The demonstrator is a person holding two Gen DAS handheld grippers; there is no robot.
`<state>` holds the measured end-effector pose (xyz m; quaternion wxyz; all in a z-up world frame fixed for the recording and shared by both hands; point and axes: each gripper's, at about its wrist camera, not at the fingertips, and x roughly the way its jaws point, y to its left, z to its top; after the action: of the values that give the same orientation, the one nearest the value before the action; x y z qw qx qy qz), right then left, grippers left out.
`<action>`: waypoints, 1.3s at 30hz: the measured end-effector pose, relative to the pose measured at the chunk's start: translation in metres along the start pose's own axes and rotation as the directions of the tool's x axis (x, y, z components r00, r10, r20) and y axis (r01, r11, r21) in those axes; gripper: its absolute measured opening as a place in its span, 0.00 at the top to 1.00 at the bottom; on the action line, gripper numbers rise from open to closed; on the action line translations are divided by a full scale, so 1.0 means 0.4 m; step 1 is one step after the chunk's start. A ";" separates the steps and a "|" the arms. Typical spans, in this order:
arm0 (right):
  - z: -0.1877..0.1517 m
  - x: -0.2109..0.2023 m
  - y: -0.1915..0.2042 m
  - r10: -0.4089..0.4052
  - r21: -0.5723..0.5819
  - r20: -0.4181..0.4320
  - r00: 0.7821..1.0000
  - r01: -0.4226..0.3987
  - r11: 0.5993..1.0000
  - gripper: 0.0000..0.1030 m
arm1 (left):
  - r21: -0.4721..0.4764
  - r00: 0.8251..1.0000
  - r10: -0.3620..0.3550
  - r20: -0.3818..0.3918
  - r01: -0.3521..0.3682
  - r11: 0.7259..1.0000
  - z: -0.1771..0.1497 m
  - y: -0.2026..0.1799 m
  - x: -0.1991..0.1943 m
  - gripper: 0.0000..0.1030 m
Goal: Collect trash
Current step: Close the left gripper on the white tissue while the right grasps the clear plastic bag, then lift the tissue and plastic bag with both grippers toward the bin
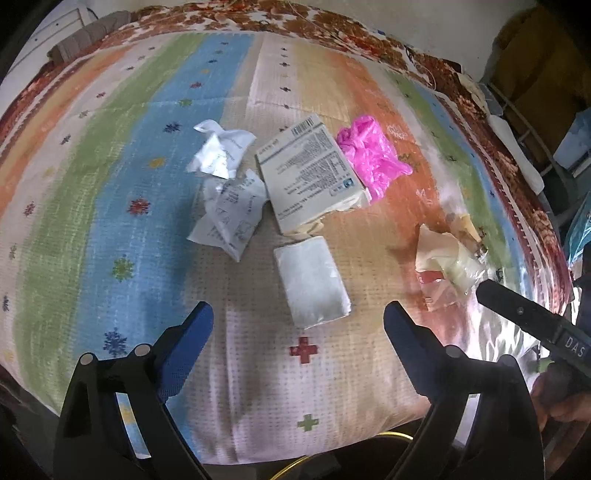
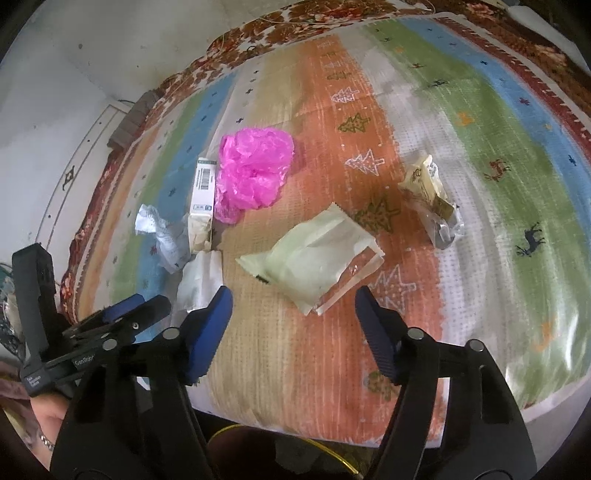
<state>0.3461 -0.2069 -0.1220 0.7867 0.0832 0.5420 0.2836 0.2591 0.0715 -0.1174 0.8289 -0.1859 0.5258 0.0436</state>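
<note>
Trash lies on a striped bed cover [image 1: 110, 206]. My left gripper [image 1: 298, 310] is open over a flat white packet [image 1: 312, 280], whose near end lies between the fingers without touching the pads. Beyond it are a printed carton [image 1: 310, 173], a pink plastic bag [image 1: 369, 155] and crumpled white papers [image 1: 232, 214]. My right gripper [image 2: 292, 295] is open, and the near corner of a pale green pouch [image 2: 317, 254] reaches between its fingertips, untouched. A yellow wrapper [image 2: 432, 195] lies farther right. The pink bag [image 2: 255, 170] and carton [image 2: 203, 199] sit to the left.
The bed's near edge runs just below both grippers, with a yellow cable [image 2: 332, 446] under it. A floral blanket [image 1: 332, 26] borders the far side by a white wall [image 2: 74, 55]. The left gripper [image 2: 129, 314] shows close beside the right one, and a hand [image 2: 44, 417] holds it.
</note>
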 end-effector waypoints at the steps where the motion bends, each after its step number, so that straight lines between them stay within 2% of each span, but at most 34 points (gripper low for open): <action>1: 0.003 0.004 -0.001 0.007 -0.001 -0.005 1.000 -0.007 1.000 0.38 | 0.003 1.000 -0.003 -0.008 0.003 1.000 0.001 -0.003 0.006 0.16; 8: 0.021 0.046 -0.016 0.025 0.021 -0.034 0.999 -0.024 0.999 0.51 | 0.058 1.000 -0.002 -0.020 0.003 0.998 0.009 -0.022 0.036 0.30; 9: 0.022 0.050 -0.017 0.026 0.023 -0.038 0.999 -0.025 0.999 0.56 | 0.056 1.000 0.001 -0.024 0.000 0.998 0.011 -0.020 0.043 0.31; 12: 0.024 0.063 -0.015 0.030 0.024 -0.050 0.998 -0.029 0.999 0.69 | 0.048 0.999 -0.006 -0.040 0.008 0.999 0.015 -0.012 0.059 0.45; 13: 0.024 0.068 -0.014 0.031 0.022 -0.056 0.998 -0.029 0.999 0.78 | 0.053 0.999 -0.006 -0.047 0.009 0.999 0.016 -0.012 0.066 0.56; 14: 0.025 0.069 -0.011 0.030 0.019 -0.060 0.998 -0.029 0.999 0.80 | 0.065 0.998 -0.007 -0.055 0.011 0.998 0.016 -0.014 0.071 0.71; 16: 0.026 0.068 0.000 0.037 0.002 -0.060 0.997 -0.037 0.999 0.91 | 0.097 0.998 0.017 -0.061 -0.011 0.995 0.016 -0.021 0.077 0.87; 17: 0.026 0.066 0.005 0.040 -0.007 -0.060 0.997 -0.040 0.999 0.92 | 0.104 0.998 0.020 -0.055 -0.014 0.994 0.017 -0.023 0.073 0.90; 19: 0.028 0.059 0.024 0.037 -0.038 -0.060 0.998 -0.040 0.998 0.97 | 0.098 0.999 -0.011 -0.050 0.016 0.995 0.021 -0.024 0.059 0.91; 29: 0.034 -0.007 0.104 0.032 -0.148 -0.034 0.999 -0.037 0.988 0.99 | 0.050 0.999 -0.046 -0.025 0.047 0.998 0.036 -0.030 -0.014 0.92; 39: 0.043 -0.023 0.077 -0.031 -0.106 -0.030 0.999 0.027 0.994 0.98 | 0.059 1.000 -0.027 -0.015 0.027 0.998 0.037 -0.033 -0.015 0.92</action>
<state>0.3483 -0.1833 -0.0941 0.7852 0.0290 0.5399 0.3017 0.2725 0.0652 -0.1030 0.8307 -0.1685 0.5304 0.0153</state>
